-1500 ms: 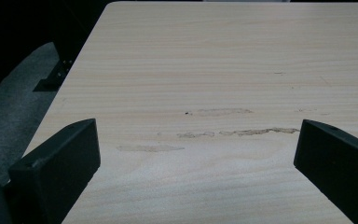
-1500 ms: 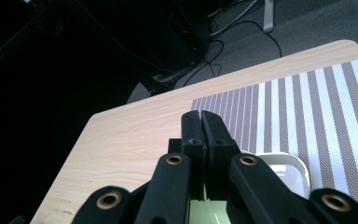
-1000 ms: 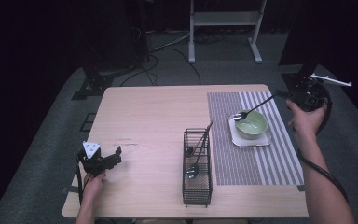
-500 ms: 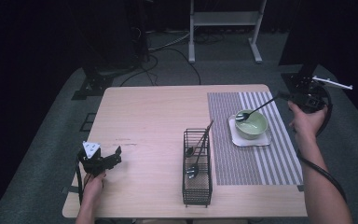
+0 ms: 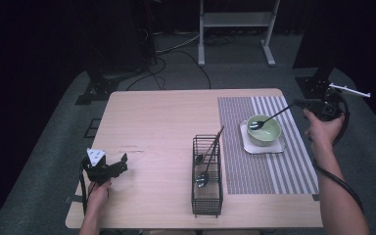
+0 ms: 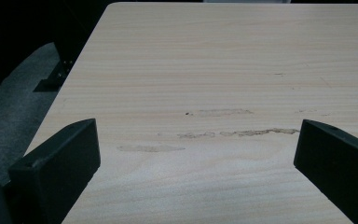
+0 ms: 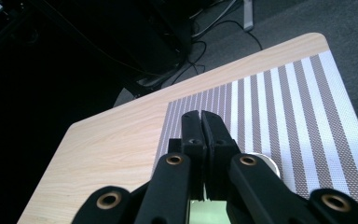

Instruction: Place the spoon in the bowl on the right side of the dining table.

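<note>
Now spoon (image 5: 270, 118) slants bowl-end down into green bowl (image 5: 264, 130), handle up-right.

Upper left and centre of the desk (image 5: 166, 127): bare wood, open passage from the left edge to the wire rack (image 5: 207, 181). The rack stands lower centre, with utensil handles rising above its rim; approach from above is obstructed there. The striped mat (image 5: 269, 161) is flat, no hindrance. On it, upper right, the green bowl (image 5: 267, 133) on its white plate (image 5: 264, 147) blocks low passage. The spoon (image 5: 274, 116) slants from the bowl to the right claw (image 5: 301, 104), barring that gap. Lower right mat is free.
</note>
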A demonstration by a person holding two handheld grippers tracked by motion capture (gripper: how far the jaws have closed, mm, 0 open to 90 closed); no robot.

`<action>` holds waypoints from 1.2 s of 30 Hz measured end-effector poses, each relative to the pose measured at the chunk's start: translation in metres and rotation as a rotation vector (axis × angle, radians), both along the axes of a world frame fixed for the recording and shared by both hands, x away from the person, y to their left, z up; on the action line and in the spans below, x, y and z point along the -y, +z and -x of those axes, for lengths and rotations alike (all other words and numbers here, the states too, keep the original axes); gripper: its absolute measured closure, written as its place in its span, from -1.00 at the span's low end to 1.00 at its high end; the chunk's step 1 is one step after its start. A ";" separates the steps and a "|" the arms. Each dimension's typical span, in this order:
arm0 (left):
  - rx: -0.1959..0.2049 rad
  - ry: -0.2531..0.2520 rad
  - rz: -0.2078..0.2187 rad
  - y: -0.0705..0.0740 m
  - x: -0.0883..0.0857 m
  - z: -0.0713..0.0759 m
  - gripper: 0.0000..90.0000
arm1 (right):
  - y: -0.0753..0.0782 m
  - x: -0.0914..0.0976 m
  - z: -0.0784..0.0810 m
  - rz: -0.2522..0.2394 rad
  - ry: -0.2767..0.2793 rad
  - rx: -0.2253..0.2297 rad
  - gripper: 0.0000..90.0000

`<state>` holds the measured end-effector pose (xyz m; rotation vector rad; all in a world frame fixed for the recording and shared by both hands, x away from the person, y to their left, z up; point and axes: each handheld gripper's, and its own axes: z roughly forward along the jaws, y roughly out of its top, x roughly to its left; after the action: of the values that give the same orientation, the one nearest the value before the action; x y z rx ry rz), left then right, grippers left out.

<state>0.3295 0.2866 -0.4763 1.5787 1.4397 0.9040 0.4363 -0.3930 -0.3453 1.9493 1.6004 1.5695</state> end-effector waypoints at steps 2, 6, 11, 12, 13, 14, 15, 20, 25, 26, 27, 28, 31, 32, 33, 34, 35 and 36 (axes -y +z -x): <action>0.000 0.000 0.000 0.000 0.000 0.000 -1.00 | -0.002 0.000 -0.001 0.004 -0.001 -0.007 0.96; 0.000 0.000 0.000 0.000 0.000 0.000 -1.00 | -0.008 0.003 -0.001 0.000 -0.009 -0.014 0.96; 0.001 0.000 0.001 0.000 0.000 0.000 -1.00 | -0.017 0.005 -0.001 -0.010 -0.011 -0.026 0.96; 0.001 0.000 0.000 0.000 0.000 0.000 -1.00 | -0.017 0.005 -0.001 -0.010 -0.011 -0.026 0.96; 0.001 0.000 0.001 0.000 0.000 0.000 -1.00 | -0.019 0.005 -0.001 -0.013 -0.011 -0.028 0.96; 0.001 0.000 0.001 0.000 0.000 0.000 -1.00 | -0.020 0.005 -0.001 -0.013 -0.010 -0.031 0.96; 0.001 0.000 0.001 0.000 0.000 0.000 -1.00 | -0.022 0.005 -0.001 -0.015 -0.009 -0.032 0.96; 0.001 -0.001 0.000 0.000 0.000 0.000 -1.00 | -0.025 0.005 -0.002 -0.018 -0.009 -0.038 0.96; 0.001 -0.001 0.002 0.000 0.000 0.000 -1.00 | -0.031 0.005 -0.002 -0.024 -0.013 -0.049 0.96; 0.002 -0.002 0.002 0.000 0.000 0.000 -1.00 | -0.033 0.006 -0.002 -0.025 -0.016 -0.052 0.96; 0.002 -0.002 0.003 0.000 0.000 0.000 -1.00 | -0.034 0.006 -0.002 -0.028 -0.016 -0.053 0.96; 0.002 -0.002 0.002 0.000 0.000 0.000 -1.00 | -0.034 0.006 -0.002 -0.028 -0.016 -0.053 0.96; 0.002 -0.002 0.002 0.000 0.000 0.000 -1.00 | -0.036 0.007 -0.002 -0.027 -0.016 -0.056 0.96; 0.002 -0.003 0.000 0.000 0.000 0.000 -1.00 | -0.036 0.007 -0.002 -0.027 -0.016 -0.056 0.96; 0.002 -0.003 0.000 0.000 0.000 0.000 -1.00 | -0.037 0.007 -0.002 -0.028 -0.017 -0.057 0.96; 0.002 -0.003 -0.001 0.000 0.000 0.000 -1.00 | -0.037 0.007 -0.002 -0.028 -0.017 -0.057 0.96; 0.002 -0.002 0.000 0.000 0.000 0.000 -1.00 | -0.038 0.007 -0.002 -0.031 -0.016 -0.059 0.96; 0.002 -0.002 0.000 0.000 0.000 0.000 -1.00 | -0.038 0.007 -0.002 -0.031 -0.016 -0.059 0.96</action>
<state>0.3295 0.2865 -0.4763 1.5787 1.4368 0.9041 0.4378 -0.4004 -0.3837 2.0373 1.5883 1.5534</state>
